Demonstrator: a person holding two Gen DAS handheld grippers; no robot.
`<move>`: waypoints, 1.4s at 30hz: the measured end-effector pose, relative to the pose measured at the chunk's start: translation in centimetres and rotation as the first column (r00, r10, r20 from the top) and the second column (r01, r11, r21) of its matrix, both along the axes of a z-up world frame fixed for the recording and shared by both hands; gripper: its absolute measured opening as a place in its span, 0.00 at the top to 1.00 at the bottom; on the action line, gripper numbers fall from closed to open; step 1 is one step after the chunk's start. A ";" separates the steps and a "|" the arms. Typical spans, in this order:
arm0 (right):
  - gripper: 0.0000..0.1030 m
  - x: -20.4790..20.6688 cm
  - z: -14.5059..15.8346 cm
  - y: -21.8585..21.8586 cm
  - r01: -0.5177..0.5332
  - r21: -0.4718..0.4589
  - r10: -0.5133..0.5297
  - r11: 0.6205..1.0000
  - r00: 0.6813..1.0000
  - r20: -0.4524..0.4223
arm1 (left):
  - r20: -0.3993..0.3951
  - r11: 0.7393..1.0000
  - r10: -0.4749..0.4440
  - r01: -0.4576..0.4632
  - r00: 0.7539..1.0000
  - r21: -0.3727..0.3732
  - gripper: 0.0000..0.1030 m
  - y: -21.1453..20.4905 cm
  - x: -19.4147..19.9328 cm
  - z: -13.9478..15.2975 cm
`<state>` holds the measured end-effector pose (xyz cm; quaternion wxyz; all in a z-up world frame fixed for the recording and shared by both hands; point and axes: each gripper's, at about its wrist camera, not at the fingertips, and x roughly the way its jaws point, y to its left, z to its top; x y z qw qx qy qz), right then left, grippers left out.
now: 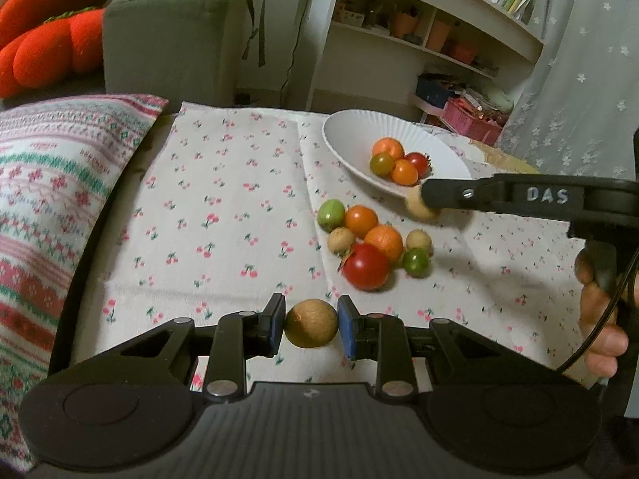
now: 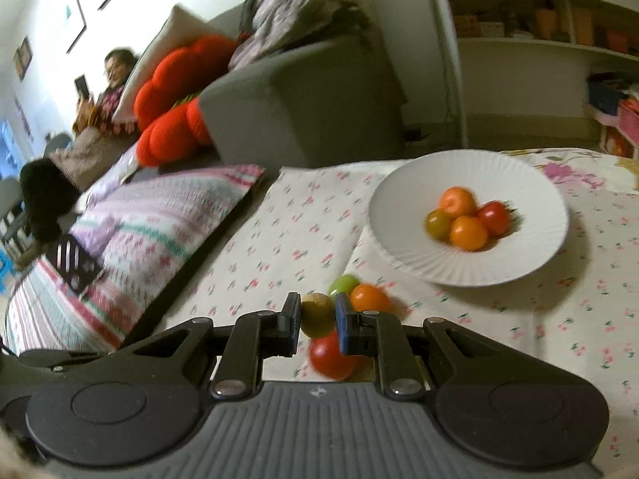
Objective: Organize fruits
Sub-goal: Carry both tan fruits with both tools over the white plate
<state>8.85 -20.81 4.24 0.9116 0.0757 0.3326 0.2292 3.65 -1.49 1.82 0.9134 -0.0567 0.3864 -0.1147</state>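
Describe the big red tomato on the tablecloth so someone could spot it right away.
Find the white plate on the cherry-print cloth; a loose fruit cluster lies just in front of it. The red tomato sits at the cluster's near edge, the largest piece and the only red one there.

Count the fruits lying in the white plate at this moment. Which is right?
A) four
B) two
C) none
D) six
A: the white plate holds four fruits clustered together: an orange one at the back, a red one, an orange one in front and an olive-green one; the rest lie on the cloth or in the tools.
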 end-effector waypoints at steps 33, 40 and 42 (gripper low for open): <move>0.84 8.8 -2.9 -9.0 0.227 0.108 -0.211 0.968 0.967 -0.143 | 0.046 0.982 -0.179 0.175 0.983 0.066 0.85 -11.3 15.4 -0.5; 0.84 8.9 -3.2 -8.9 0.227 0.085 -0.212 0.970 0.965 -0.156 | 0.034 0.980 -0.183 0.180 0.982 0.087 0.85 -12.0 16.0 -1.3; 0.84 9.0 -3.3 -8.8 0.230 0.081 -0.215 0.970 0.963 -0.162 | 0.033 0.979 -0.184 0.180 0.982 0.092 0.85 -12.0 16.1 -1.4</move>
